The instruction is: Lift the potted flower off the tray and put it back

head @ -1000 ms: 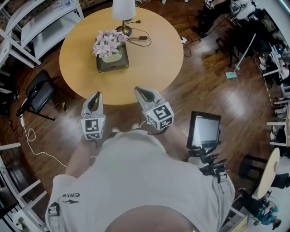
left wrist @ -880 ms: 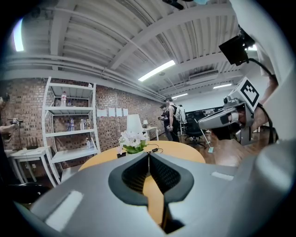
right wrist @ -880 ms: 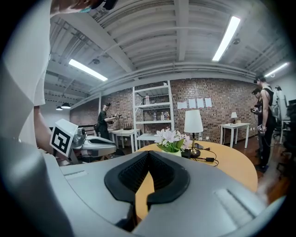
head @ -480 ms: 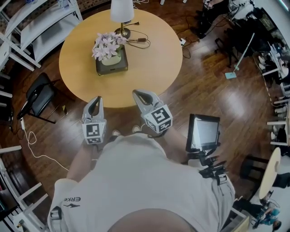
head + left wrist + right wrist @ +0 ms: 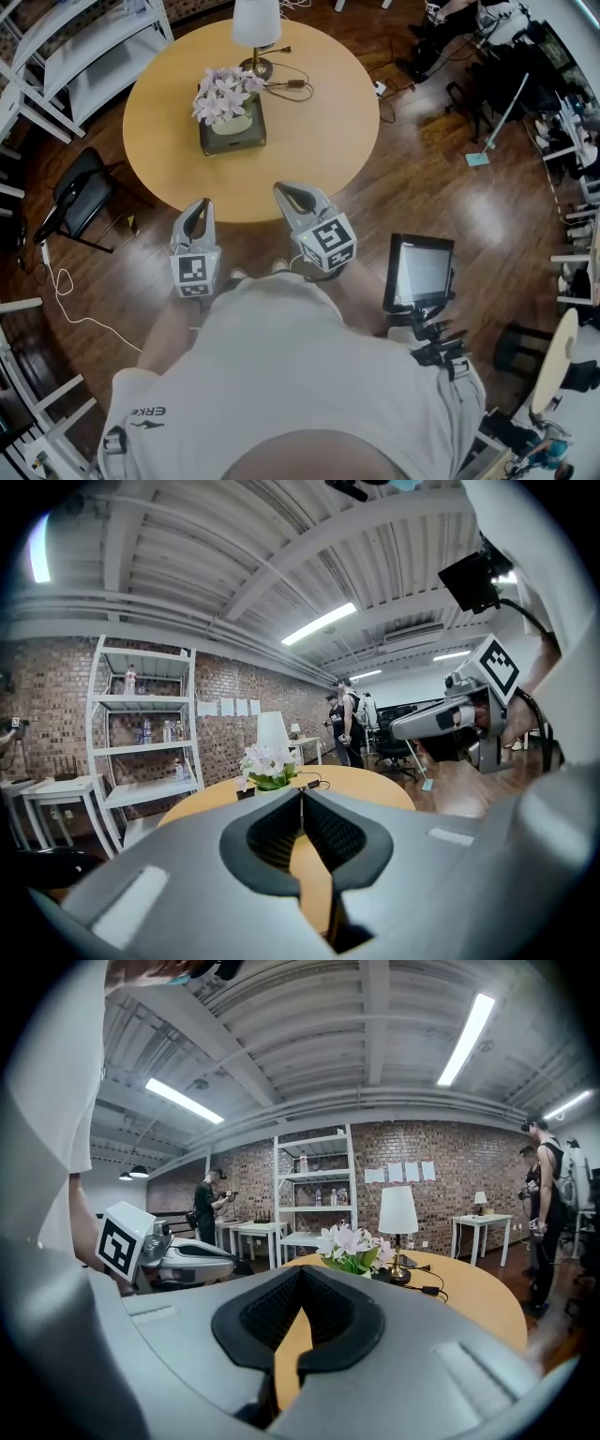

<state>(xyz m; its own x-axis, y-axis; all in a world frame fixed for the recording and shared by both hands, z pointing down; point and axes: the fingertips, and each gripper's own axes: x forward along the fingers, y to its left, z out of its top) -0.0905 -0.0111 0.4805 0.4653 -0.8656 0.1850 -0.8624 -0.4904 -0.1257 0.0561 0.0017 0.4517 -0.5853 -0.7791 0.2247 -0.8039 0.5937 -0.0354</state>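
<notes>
Round light wooden table [image 5: 319,112] is filling the upper middle of the head view. Grey left gripper [image 5: 198,206] and grey right gripper [image 5: 292,193] are hovering side by side at the table's 6 o'clock edge, both with jaws pressed together on nothing, well apart from the flower. White-shaded lamp [image 5: 256,17] is standing at 12 o'clock. Dark square tray [image 5: 234,141] is sitting at about 11 o'clock, carrying the pale pink potted flower [image 5: 223,89] upright.
</notes>
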